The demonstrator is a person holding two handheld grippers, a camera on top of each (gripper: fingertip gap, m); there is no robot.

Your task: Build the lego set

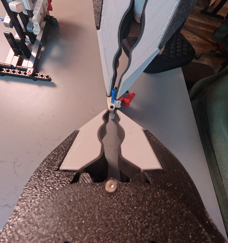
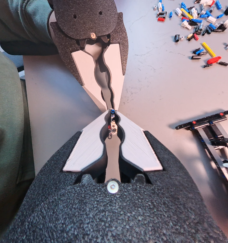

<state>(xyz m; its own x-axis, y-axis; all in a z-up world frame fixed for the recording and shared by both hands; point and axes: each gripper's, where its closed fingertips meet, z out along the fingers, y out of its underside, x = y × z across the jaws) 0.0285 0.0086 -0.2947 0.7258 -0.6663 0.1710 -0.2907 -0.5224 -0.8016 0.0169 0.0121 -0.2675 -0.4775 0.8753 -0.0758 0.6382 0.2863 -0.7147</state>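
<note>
In the left wrist view my left gripper [image 1: 111,111] is shut on a small grey connector [image 1: 112,114] held above the grey table [image 1: 58,118]. My right gripper [image 1: 112,97] comes in from above, tip to tip with it, shut on a small sub-assembly: a blue pin [image 1: 113,94], a light grey part [image 1: 118,103] and a red piece [image 1: 128,100]. In the right wrist view the right gripper [image 2: 112,112] holds that white, red and blue sub-assembly [image 2: 114,126] between its fingers, and the left gripper [image 2: 111,107] meets it from above. The parts touch at the tips.
The black and white frame model [image 1: 21,39] stands on the table at the far left; it also shows in the right wrist view [image 2: 209,131]. Several loose pieces [image 2: 202,19] lie scattered at the back right. A person's green sleeve [image 2: 18,19] and a black chair [image 1: 176,55] are nearby. Less than 4 cm separates the two grippers' tips.
</note>
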